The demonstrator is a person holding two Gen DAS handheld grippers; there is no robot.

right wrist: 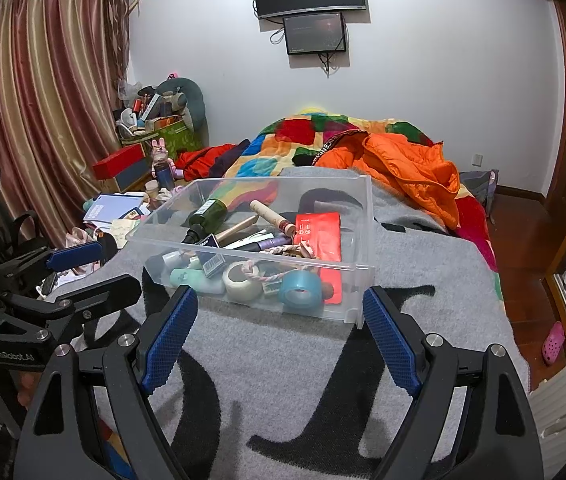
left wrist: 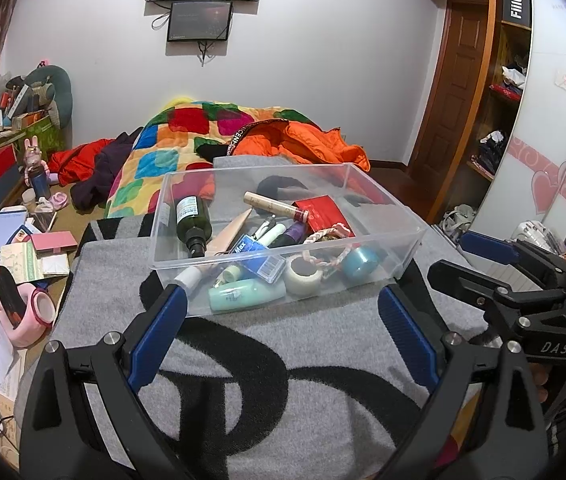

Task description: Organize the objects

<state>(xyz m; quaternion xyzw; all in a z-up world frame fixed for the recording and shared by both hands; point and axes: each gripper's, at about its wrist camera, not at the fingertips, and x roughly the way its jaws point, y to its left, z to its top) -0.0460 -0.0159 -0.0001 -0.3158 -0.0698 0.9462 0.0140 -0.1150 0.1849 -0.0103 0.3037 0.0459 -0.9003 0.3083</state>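
Note:
A clear plastic bin [left wrist: 393, 240] [right wrist: 363, 276] stands on a grey blanket [left wrist: 283, 400] [right wrist: 283, 380] on the bed. It holds several small items: a dark green bottle [left wrist: 192, 216] [right wrist: 209, 214], a red packet [left wrist: 323, 216] [right wrist: 321, 232], a white tape roll [left wrist: 303, 276] [right wrist: 241, 278], a blue tape roll [left wrist: 361, 261] [right wrist: 299, 290], a mint bottle [left wrist: 247, 295]. My left gripper [left wrist: 283, 296] is open and empty just before the bin's near wall. My right gripper [right wrist: 279, 304] is open and empty, also just before the bin. Each gripper shows at the edge of the other's view.
An orange jacket [left wrist: 307, 140] [right wrist: 407, 160] and a patchwork quilt [left wrist: 155, 160] lie beyond the bin. Boxes, papers and toys clutter the floor at left [left wrist: 23, 248]. A wardrobe [left wrist: 495, 100] stands at right. Curtains [right wrist: 43, 100] hang at left.

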